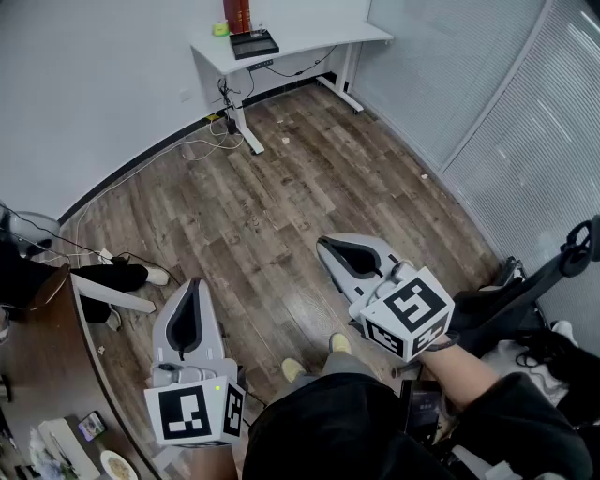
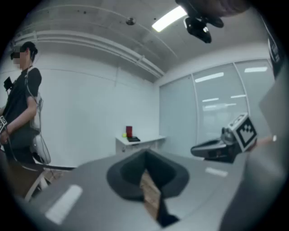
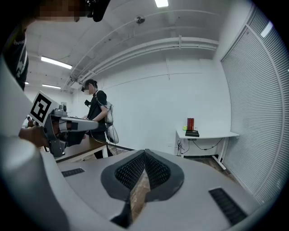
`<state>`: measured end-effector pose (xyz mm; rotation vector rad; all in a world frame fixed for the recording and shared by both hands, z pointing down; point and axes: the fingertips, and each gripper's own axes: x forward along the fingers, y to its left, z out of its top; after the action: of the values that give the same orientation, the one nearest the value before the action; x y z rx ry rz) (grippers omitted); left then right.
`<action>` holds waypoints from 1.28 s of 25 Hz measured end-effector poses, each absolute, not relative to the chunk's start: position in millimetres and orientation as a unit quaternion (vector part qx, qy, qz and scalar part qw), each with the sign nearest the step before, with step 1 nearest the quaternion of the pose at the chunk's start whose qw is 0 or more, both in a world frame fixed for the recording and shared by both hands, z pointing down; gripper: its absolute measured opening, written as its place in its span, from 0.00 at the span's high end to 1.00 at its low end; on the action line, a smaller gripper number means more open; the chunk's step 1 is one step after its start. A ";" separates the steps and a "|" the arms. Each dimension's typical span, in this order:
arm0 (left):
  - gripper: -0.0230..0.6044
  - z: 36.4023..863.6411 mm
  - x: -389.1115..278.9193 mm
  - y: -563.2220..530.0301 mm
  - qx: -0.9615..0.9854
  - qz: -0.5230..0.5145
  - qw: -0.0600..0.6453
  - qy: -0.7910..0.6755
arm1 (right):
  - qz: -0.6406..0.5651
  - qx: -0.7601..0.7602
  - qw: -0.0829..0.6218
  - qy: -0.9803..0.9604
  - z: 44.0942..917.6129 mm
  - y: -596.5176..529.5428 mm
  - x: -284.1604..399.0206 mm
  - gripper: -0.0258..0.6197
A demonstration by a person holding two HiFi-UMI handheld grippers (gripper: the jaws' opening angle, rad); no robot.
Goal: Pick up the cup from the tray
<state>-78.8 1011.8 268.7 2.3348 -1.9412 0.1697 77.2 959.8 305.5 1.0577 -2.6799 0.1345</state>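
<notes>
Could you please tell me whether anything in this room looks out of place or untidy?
Loose white cables sprawl over the brown wooden floor beside the white desk, and two small white scraps lie on the boards. Nothing looks spilled.

Wood-plank floor [image 1: 281, 206] runs across the room. White desk [image 1: 323, 36] against the far wall; small yellow-green ball [image 1: 219, 29] on its left end, cables [image 1: 225, 103] hanging below. Window blinds [image 1: 534, 141] at right. Brown table [image 1: 37, 366] at lower left carries a phone [image 1: 91, 425] and a plate [image 1: 119, 465]. A person [image 3: 97, 113] in black stands near the white wall.
</notes>
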 end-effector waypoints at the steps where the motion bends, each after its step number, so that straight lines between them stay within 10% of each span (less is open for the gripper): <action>1: 0.97 268.6 -78.5 1012.1 0.767 0.056 0.049 -0.637 | 0.045 0.364 0.129 -0.921 305.4 960.3 77.4 0.93; 32: 0.97 264.5 -102.7 1026.2 0.768 0.052 0.055 -0.636 | 0.092 0.306 0.056 -0.946 275.2 981.1 50.8 0.93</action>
<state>-102.7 1026.2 264.5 2.3319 -1.9322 0.1581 50.8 981.1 275.2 0.9295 -2.8704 0.2801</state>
